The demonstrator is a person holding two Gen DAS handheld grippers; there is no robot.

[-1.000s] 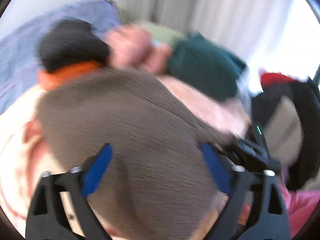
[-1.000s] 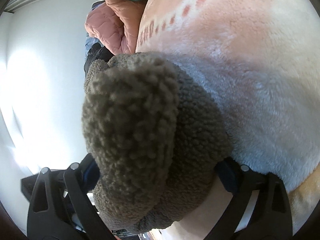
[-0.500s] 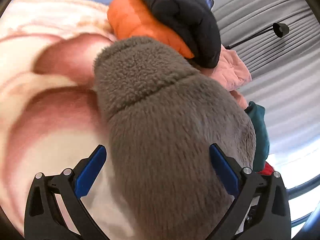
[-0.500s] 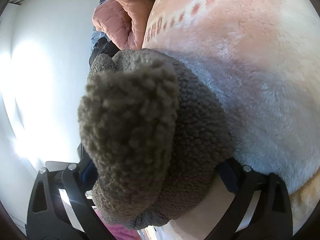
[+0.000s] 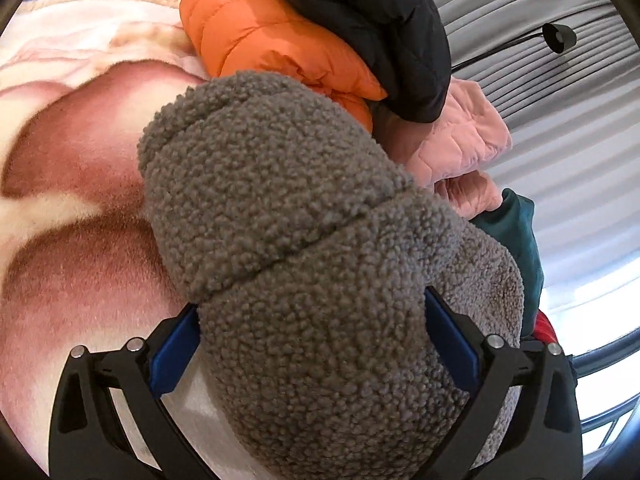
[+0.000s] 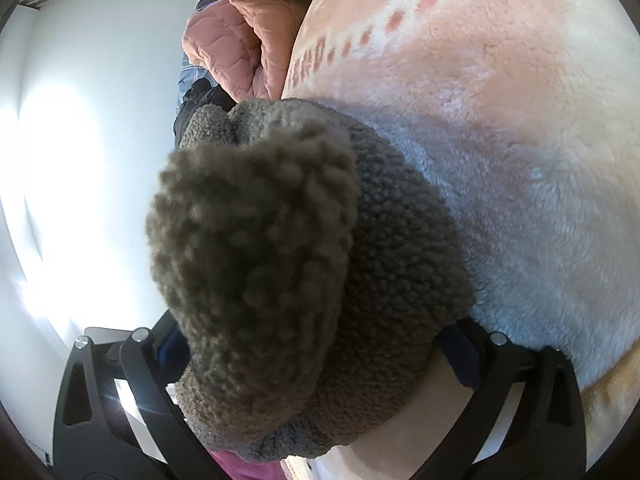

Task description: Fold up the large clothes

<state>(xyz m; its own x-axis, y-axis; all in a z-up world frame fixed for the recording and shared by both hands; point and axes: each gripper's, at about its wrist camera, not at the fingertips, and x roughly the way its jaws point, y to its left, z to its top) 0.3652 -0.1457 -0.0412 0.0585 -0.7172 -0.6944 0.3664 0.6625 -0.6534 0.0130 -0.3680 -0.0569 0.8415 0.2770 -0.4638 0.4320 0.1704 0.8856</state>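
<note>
Pinching a thick bunch of the grey fleece garment (image 5: 320, 264) in the left tongs (image 5: 312, 344), blue pads pressed into the pile on both sides. Gripping another wad of the same grey fleece garment (image 6: 320, 272) in the right tongs (image 6: 316, 364), jaws spread wide around it and closed onto the bulk. Holding the garment bunched up just above the pink and cream blanket (image 5: 72, 184), not yet laid flat.

Risking, as a judgement, a slip of the springy fleece out of either grip if pulled apart hard, since so much cloth is crammed between the pads; also risking a lopsided fold if only an outer layer is caught. Possibly dragging the near pile along if swung far.

Lying beyond, at the far side: orange puffer jacket (image 5: 272, 40), black jacket (image 5: 360, 20), pink quilted jacket (image 5: 460, 140), teal garment (image 5: 520, 232). Standing behind, pale curtains (image 5: 560, 120) and a white wall (image 6: 80, 120).
</note>
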